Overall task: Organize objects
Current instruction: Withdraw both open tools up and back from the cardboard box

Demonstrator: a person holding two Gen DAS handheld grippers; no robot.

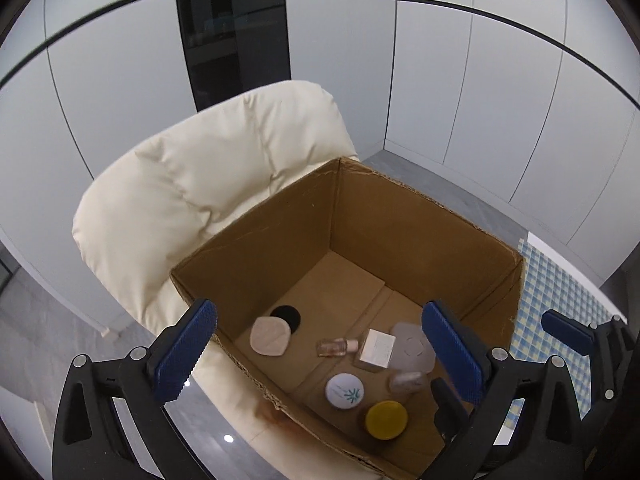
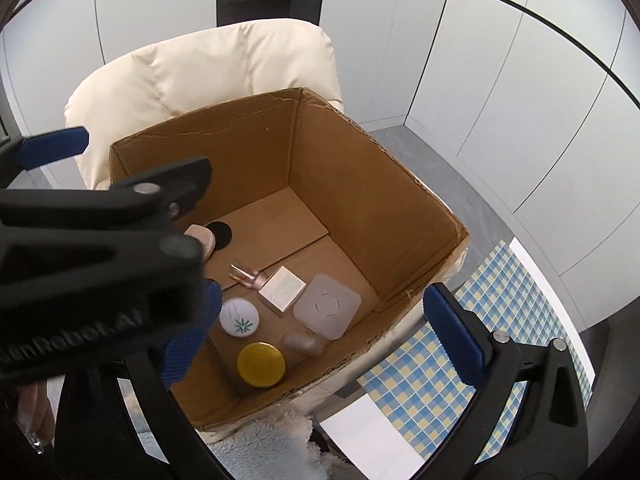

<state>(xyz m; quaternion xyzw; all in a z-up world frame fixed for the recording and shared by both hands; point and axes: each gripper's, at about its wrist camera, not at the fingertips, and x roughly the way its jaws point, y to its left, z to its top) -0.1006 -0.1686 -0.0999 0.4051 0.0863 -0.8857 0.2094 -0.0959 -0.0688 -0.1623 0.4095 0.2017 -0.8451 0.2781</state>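
An open cardboard box [image 1: 256, 220] [image 2: 360, 184] holds several small toiletries. Among them are a yellow-lidded jar [image 1: 386, 420] [image 2: 261, 364], a white round compact [image 1: 344, 390] [image 2: 239, 317], a translucent square case [image 1: 412, 346] [image 2: 327, 306], a small white box [image 1: 377, 348] [image 2: 282, 288], a pink bottle [image 1: 336, 347] and a pink puff [image 1: 270, 335]. My left gripper [image 1: 318, 310] hangs open above the box's near side, nothing between its pads. My right gripper [image 2: 322, 294] is open over the same box, also empty. The left gripper's black frame [image 2: 100, 240] hides the box's left part in the right wrist view.
The box rests on a cream padded armchair [image 1: 208, 184]. A blue-and-yellow checked cloth [image 2: 500, 320] lies to its right, with a white sheet [image 2: 372, 436] on it. A fluffy pale towel [image 2: 264, 452] lies in front. Grey wall panels stand behind.
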